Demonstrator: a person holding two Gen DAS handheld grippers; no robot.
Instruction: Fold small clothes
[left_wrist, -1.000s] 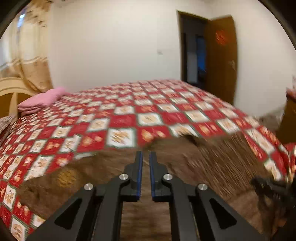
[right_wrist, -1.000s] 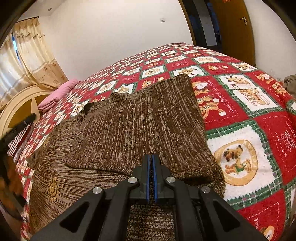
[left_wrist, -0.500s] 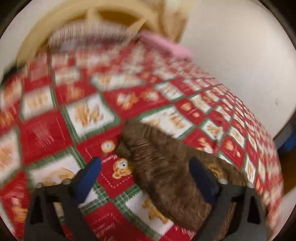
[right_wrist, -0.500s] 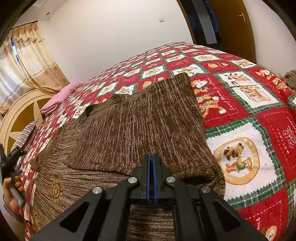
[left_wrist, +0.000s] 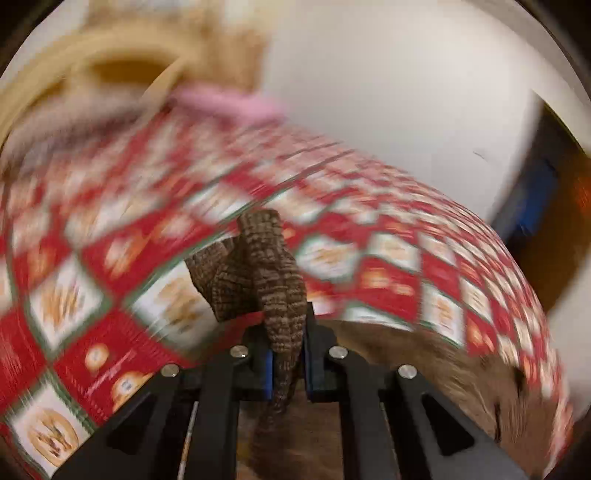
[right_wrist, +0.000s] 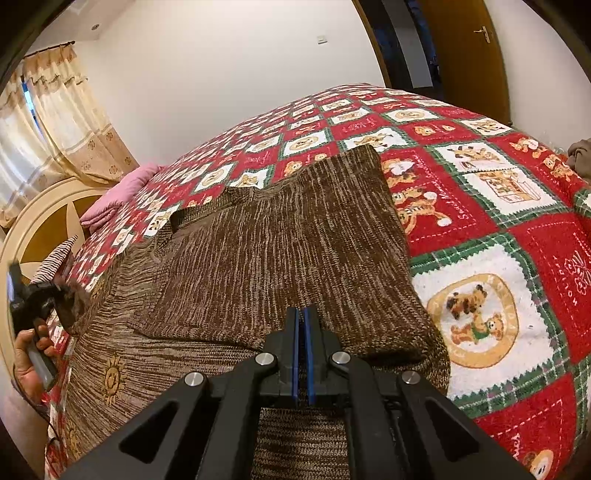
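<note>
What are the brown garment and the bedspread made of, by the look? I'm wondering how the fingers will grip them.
The brown garment looks like a soft, matte, marled knit: ribbed rows show where the left gripper pinches it. The bedspread looks like napped woven or fleecy cloth, printed or woven with bear squares; its exact fibre cannot be told.

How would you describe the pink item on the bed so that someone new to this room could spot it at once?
Start from the bed with the red, white and green bear-patterned quilt, then look to its far end by the rounded cream headboard and curtains. There lies the folded pink bedding, plain and solid-coloured, unlike the brown knitted sweater spread nearer the camera.
</note>
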